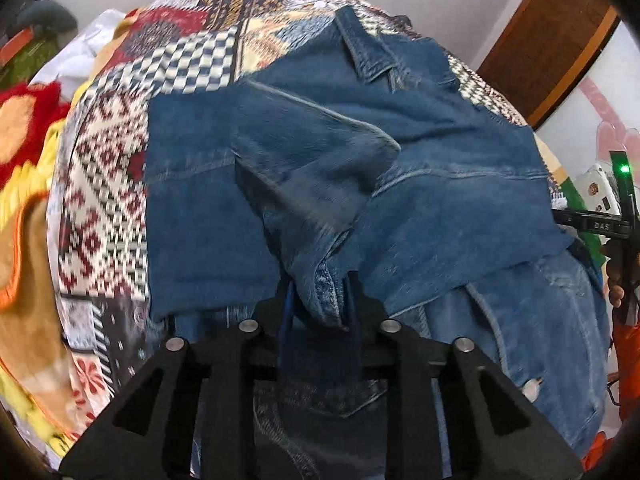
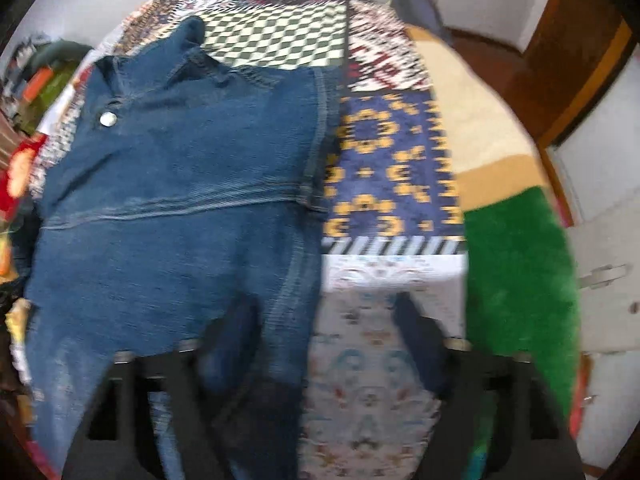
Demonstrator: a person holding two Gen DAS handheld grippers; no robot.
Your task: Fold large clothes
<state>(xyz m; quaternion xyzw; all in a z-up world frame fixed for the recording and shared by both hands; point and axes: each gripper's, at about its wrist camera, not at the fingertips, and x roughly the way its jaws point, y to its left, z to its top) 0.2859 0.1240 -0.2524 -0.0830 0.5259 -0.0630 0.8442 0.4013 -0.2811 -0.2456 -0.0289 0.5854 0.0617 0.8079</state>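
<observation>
While pinched in left gripper (image 1: 320, 300), stiff creased denim jacket (image 1: 320, 168).

Left wrist view: mounted behind the left gripper (image 1: 320, 300), looking forward and downward along its fingers (image 1: 352, 300) at close range over the denim jacket (image 1: 360, 184) on the patchwork bedspread (image 1: 104, 184), toward the far wall.

Right wrist view: mounted behind the right gripper (image 2: 324, 344), facing the same general direction, downward and close, over the bedspread's right part beside the green blanket (image 2: 520, 280).

Shared coverage: the jacket (image 2: 172, 200), its collar, the bedspread (image 2: 384, 168), and the wooden door frame (image 1: 548, 36) at upper right (image 2: 576, 52).
</observation>
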